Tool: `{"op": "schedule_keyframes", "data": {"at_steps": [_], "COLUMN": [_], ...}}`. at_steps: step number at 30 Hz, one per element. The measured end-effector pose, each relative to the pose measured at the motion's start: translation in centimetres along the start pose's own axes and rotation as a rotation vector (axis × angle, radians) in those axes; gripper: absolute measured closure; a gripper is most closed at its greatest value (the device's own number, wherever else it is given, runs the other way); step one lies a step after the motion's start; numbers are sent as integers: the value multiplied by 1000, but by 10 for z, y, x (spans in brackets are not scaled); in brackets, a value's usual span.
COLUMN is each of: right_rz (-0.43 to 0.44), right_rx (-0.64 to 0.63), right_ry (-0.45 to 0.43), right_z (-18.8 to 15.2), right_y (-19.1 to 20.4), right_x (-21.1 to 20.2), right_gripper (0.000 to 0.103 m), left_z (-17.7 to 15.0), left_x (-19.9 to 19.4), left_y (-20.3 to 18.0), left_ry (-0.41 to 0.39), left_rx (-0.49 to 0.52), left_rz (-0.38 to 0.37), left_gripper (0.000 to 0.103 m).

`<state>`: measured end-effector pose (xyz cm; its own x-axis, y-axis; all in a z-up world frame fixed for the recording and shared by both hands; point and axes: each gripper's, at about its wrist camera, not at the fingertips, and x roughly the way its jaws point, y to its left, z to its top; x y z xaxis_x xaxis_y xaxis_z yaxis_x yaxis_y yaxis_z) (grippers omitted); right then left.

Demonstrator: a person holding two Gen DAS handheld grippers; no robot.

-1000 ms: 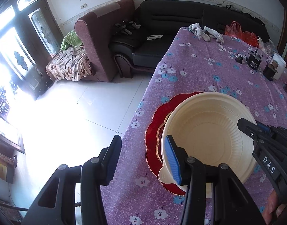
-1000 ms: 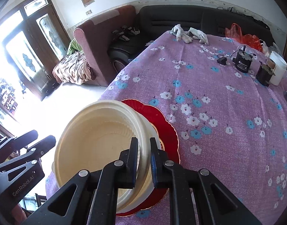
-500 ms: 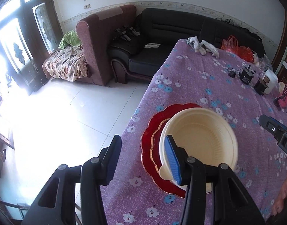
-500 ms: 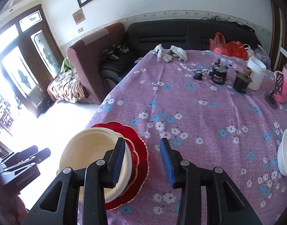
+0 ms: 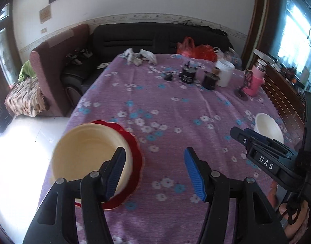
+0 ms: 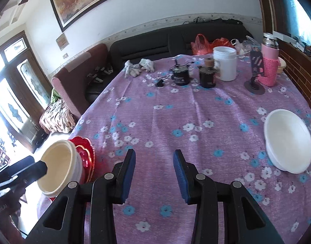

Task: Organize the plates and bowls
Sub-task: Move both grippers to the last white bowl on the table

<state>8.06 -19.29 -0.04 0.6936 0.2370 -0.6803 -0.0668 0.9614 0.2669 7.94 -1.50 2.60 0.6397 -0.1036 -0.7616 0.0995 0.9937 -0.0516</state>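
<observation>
Jaws now apart; "DAS" on right gripper (image 5: 265, 162)

Cream bowl (image 5: 88, 152) is being seen upright and empty, nested in a white bowl (image 6: 79, 168), the stack being carried by red scalloped plates (image 5: 138, 152) with gold trim at the near left edge of the bench. A separate white bowl (image 6: 288, 142) is being seen upright, empty, well apart at the right side.
</observation>
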Motion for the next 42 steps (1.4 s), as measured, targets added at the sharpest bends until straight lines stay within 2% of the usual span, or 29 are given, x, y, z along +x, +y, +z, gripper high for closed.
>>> {"op": "schedule_keyframes", "data": {"at_steps": [3,8,12,15,19,24,26,29,35,42], "right_rz": [-69,-157,-207,-251,-247,-232,-228,-217,-170,-86], "right_rx": [37,138,223,270,329,389,403,428,485,533], "right_ry": [-39,-84,-138,-155,-152,-160,-165,-162,-151,-145], "right_z": [1,5,7,10,14,10,7,4,-3,-9], "right_y": [-45,-127,-187,-224,-262,-288,-295,-305,-322,-331], "right_x": [-19,-49,-71,-79,-78,-69,-66,-58,-49,-44], "right_gripper": [61,61,61,61,58,54,53,50,49,46], "left_z": [0,3,7,10,16,28,32,39,46,50], "left_x": [23,51,66,77,91,108,116,132,169,193], "left_y": [-43,-99,-126,-141,-160,-188,-201,-217,-239,-258], "left_ry": [58,115,143,159,178,195,191,207,267,307], "left_rx": [41,97,121,131,140,153,163,159,132,109], "left_rz": [-72,-120,-136,-141,-155,-181,-191,-214,-245,-289], "left_gripper": [44,44,42,37,34,33,28,27,27,27]}}
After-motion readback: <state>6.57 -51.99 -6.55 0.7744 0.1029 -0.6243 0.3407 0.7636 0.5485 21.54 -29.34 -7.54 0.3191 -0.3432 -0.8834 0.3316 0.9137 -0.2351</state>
